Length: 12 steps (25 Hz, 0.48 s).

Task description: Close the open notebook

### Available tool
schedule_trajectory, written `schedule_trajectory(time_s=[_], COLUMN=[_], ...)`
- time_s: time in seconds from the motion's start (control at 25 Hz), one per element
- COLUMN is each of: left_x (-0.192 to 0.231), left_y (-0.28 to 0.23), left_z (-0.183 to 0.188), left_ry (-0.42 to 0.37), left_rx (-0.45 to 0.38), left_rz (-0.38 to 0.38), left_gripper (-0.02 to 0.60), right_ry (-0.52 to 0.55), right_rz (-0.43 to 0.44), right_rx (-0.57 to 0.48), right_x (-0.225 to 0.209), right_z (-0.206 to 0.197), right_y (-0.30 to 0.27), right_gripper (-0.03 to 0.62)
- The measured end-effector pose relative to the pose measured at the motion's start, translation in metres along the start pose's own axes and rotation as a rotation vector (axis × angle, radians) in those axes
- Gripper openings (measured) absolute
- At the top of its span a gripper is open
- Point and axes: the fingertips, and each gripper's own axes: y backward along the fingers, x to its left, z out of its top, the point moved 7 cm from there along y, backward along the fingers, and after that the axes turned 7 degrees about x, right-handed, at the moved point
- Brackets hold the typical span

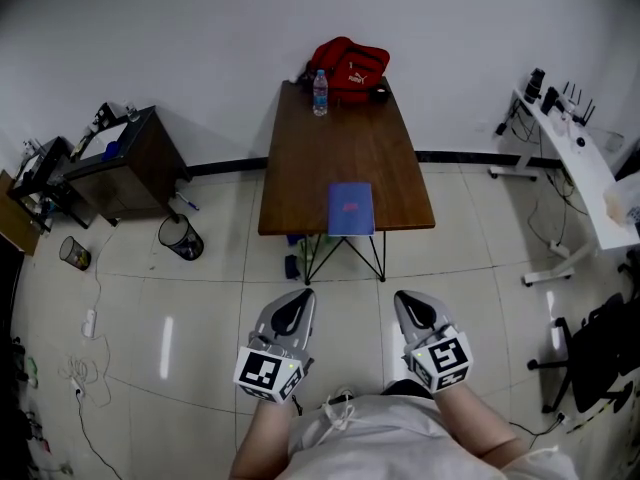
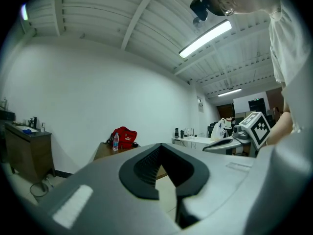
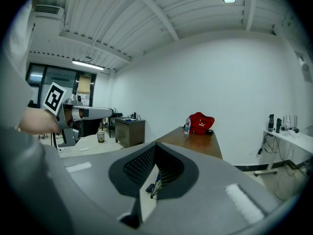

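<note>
- Notebook (image 1: 351,209): blue, lying flat at the near edge of the brown table (image 1: 340,138), slightly right of the table's centre line. It shows as a single blue rectangle with a small red mark on top. No spread pages or second leaf are visible, so it appears to lie closed, as the task wants, though it is too small in the head view to be sure.
- Long axis: runs along the table's length, directly away from the person.
- Left gripper (image 1: 297,298): held low and close to the person's body, over the tiled floor and well short of the table. In its own view the jaws meet at the tips with nothing between them.
- Right gripper (image 1: 412,300): held level with the left and equally far back. Its jaws are likewise together and empty.
- Governing relation: the notebook lies straight ahead, about midway between the two grippers and well apart from both. Neither is clearly nearer.
- Far end of table: a red bag (image 1: 349,68) and a water bottle (image 1: 320,93) stand well away from the notebook.
- Judgement: the scene fits a notebook already shut. If the cover is in fact open, that cannot be seen from here.
</note>
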Motion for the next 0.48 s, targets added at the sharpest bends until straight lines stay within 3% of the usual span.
schedule_trajectory(time_s=[0.48], left_x=[-0.003], left_y=[0.005], left_z=[-0.013], left_ry=[0.020], left_rx=[0.040], left_rz=[-0.044], left_gripper=[0.006], right_ry=[0.003], right_rz=[0.009], right_rx=[-0.010], right_x=[0.011], right_z=[-0.003], right_y=[0.001], right_gripper=[0.002])
